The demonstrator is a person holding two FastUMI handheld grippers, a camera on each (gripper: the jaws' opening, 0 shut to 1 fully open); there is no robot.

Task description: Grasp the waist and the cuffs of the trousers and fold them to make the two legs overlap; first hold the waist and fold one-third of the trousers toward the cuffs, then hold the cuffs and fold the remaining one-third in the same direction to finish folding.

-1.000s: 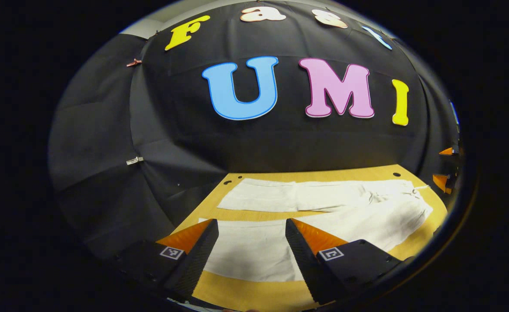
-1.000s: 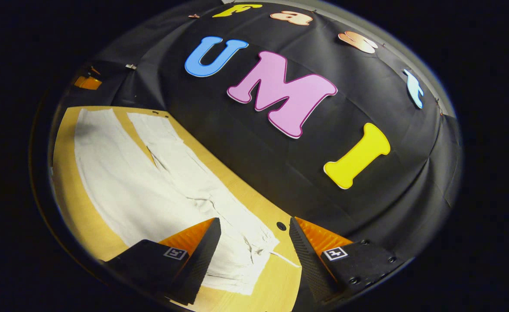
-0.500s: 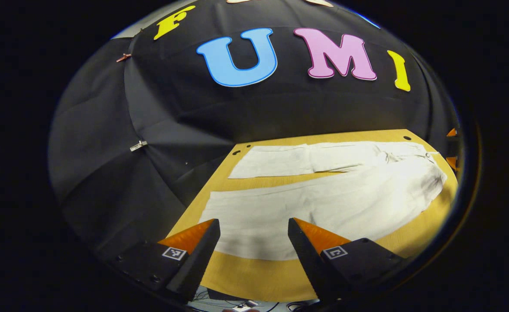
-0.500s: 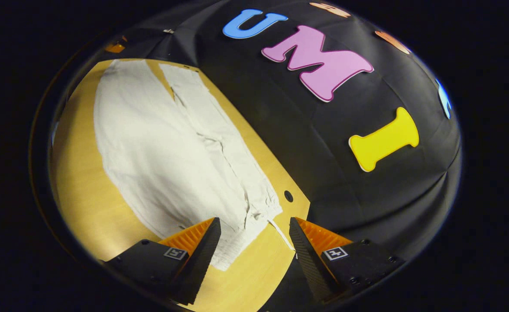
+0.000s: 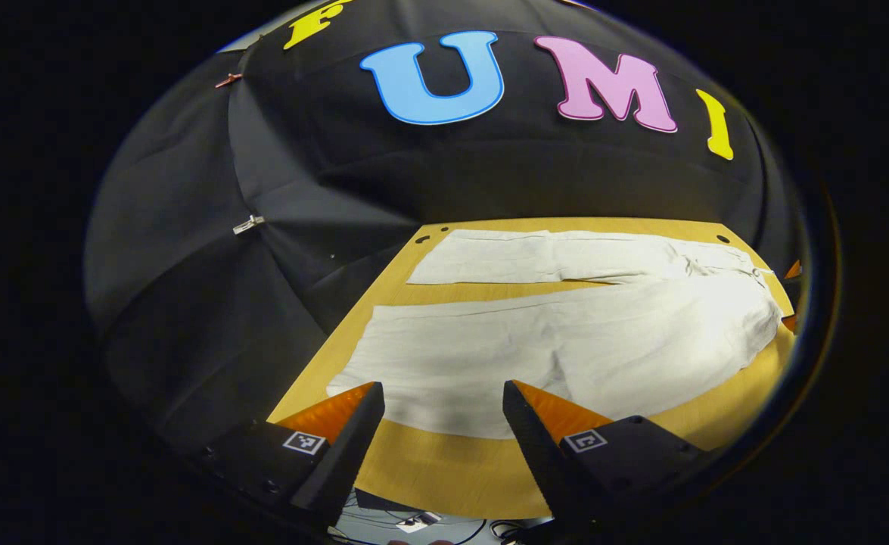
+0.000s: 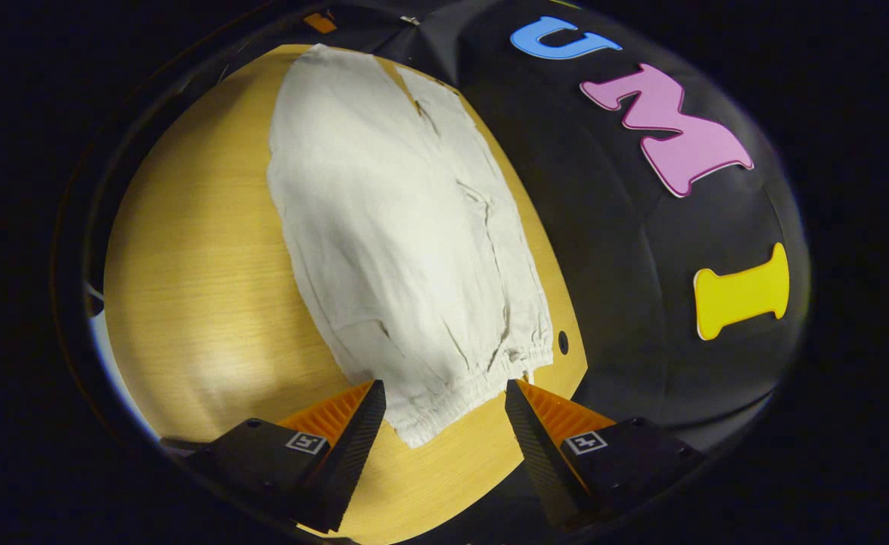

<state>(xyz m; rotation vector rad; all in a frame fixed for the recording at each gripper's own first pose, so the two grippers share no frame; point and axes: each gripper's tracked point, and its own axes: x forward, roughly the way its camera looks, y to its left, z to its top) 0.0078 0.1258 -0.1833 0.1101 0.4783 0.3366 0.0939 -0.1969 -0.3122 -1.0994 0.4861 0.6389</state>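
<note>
Cream trousers (image 5: 565,333) lie flat on a wooden table (image 5: 444,469), legs spread in a narrow V. In the left gripper view the near leg's cuff (image 5: 368,371) lies just beyond my left gripper (image 5: 440,424), which is open and holds nothing; the waist is at the far right. In the right gripper view the trousers (image 6: 383,219) stretch away from the elastic waist (image 6: 463,397), which lies between the tips of my open right gripper (image 6: 444,420), raised above the cloth.
The booth's black cloth wall stands close behind the far leg (image 5: 535,257). The table's near edge (image 5: 429,511) shows with cables below it. Small holes (image 6: 562,342) sit in the tabletop near the waist corner. Bare wood (image 6: 202,288) lies left of the trousers.
Both grippers tilted further down toward the table. The right gripper swung over the waistband, which now sits between its fingers. The left drew back a little from the cuff. The trousers did not move.
</note>
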